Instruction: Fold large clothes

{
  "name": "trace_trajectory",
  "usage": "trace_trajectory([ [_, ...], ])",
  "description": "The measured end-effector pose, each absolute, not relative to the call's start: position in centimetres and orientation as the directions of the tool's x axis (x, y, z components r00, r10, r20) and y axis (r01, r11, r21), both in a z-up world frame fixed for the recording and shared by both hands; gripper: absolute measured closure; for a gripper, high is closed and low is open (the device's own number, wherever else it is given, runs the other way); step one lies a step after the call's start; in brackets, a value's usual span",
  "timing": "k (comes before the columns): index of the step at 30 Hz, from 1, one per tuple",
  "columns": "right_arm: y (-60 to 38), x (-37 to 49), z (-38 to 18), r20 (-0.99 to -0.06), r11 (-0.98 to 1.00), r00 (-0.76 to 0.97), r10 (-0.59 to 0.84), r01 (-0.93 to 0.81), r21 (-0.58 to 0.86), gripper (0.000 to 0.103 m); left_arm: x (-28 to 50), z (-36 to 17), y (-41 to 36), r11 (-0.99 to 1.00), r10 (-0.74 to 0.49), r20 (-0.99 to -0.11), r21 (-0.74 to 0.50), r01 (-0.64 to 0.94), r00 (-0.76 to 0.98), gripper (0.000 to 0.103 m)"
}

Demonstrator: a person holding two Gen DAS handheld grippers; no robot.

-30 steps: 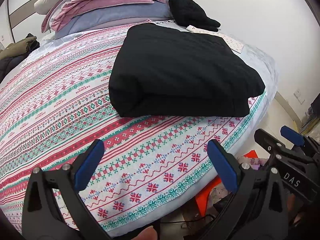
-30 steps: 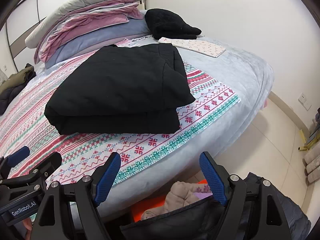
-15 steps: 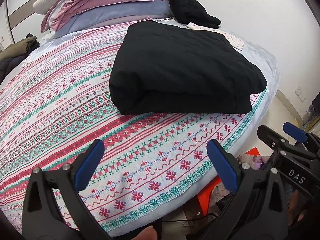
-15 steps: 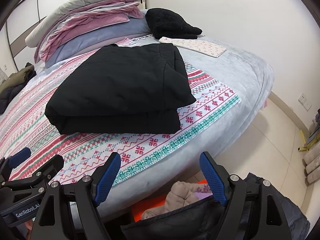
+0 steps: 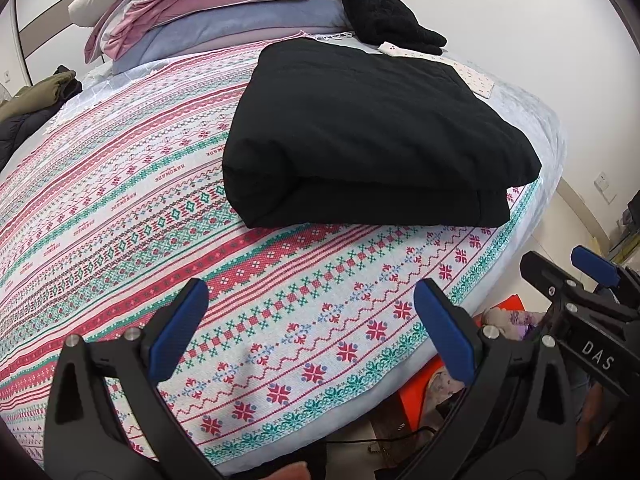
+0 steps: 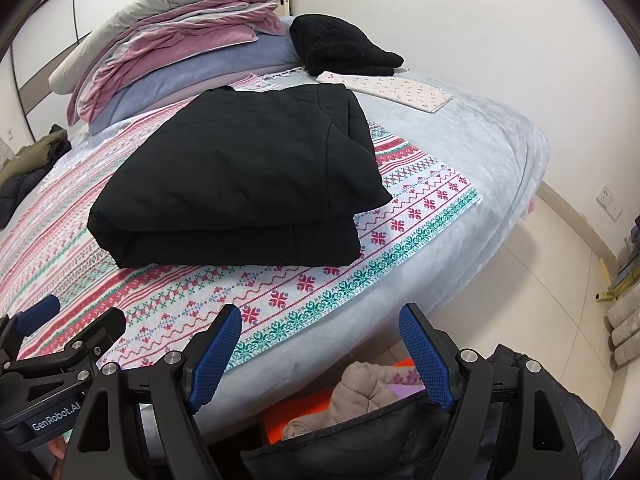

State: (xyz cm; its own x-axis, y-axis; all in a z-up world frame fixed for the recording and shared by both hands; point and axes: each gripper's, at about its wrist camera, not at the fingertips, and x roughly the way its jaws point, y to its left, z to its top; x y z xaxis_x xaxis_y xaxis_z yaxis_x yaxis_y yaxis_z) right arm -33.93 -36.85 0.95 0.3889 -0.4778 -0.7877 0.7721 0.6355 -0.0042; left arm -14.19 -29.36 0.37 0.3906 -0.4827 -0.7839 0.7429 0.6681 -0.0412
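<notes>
A large black garment [image 5: 360, 132] lies folded into a thick rectangle on the patterned red, green and white blanket [image 5: 120, 200] on the bed. It also shows in the right wrist view [image 6: 248, 176]. My left gripper [image 5: 316, 328] is open and empty, held over the blanket's near edge, short of the garment. My right gripper [image 6: 320, 356] is open and empty, at the bed's near edge, below and in front of the garment. Each gripper shows at the side of the other's view.
A stack of pink, grey and blue bedding [image 6: 180, 52] lies at the bed's head, with a black knitted item [image 6: 340, 44] and a small printed cloth [image 6: 392, 88] beside it. An olive jacket [image 5: 36, 96] lies far left. An orange bin with clothes [image 6: 360, 392] stands on the floor below.
Both grippers have edged slightly forward towards the bed; the folded garment appears a little nearer. Nothing was taken hold of or let go.
</notes>
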Motion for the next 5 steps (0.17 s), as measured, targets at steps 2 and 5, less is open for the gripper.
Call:
trace_trajectory([
  [2,-36.85,-33.96,0.89,-0.789,0.635,0.388,-0.477,0.772,-0.004,0.021,-14.25,0.37,-29.50,0.667,-0.483,-0.784,-0.040,0.744,0.391,0.001],
  [5,-36.93,-33.93,0.73,-0.791,0.631,0.385,-0.475,0.776,-0.001,0.021,-14.07,0.60,-29.48,0.674,-0.492,-0.776,-0.055,0.737,0.393,0.001],
])
